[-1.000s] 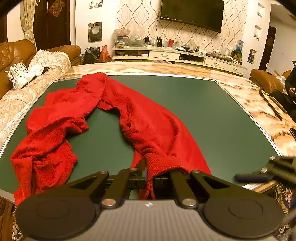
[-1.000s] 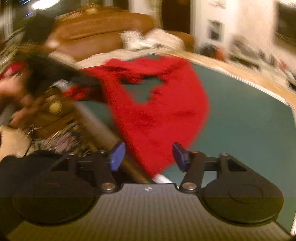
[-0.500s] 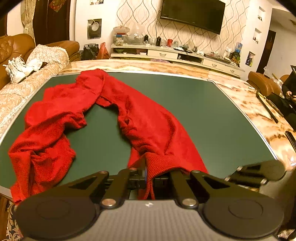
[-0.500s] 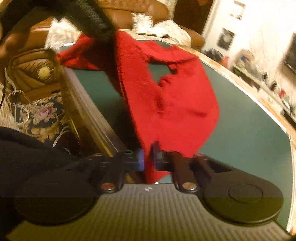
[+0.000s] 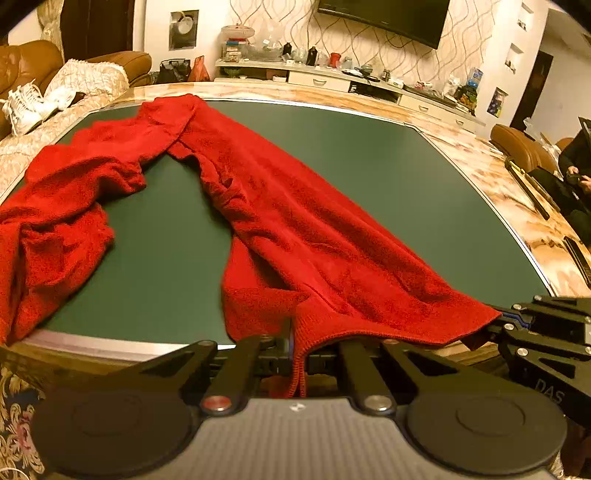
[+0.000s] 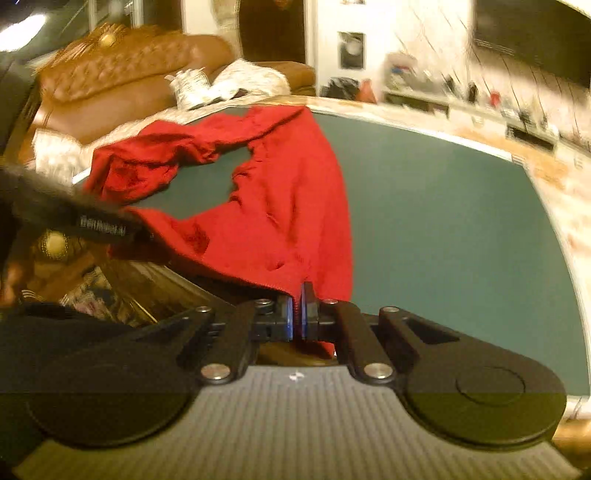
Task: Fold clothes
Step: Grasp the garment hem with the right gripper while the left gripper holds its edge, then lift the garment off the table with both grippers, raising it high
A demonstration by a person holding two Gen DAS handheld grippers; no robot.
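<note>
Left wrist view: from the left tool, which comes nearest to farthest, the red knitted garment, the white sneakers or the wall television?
1. Red knitted garment, clamped in the left tool.
2. White sneakers, far left on the sofa.
3. Wall television, top, beyond the table.

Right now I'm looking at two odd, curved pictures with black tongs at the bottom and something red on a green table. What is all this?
There is no robot here. A person holds a two-finger tool in each hand, and a wide-angle camera on each tool looks forward along its fingers, which is why the room bends.

One picture comes from the left gripper, the other from the right gripper. Each also shows the other tool at the side.

On the green table lies a red sweater, not yet folded: one part is bunched at the left, the rest spreads toward the near edge.

Both tools are pinched shut on the sweater's near edge, at two different spots, so the fabric between them hangs lifted above the table's edge. Behind are a brown sofa and a wall-mounted TV.
</note>
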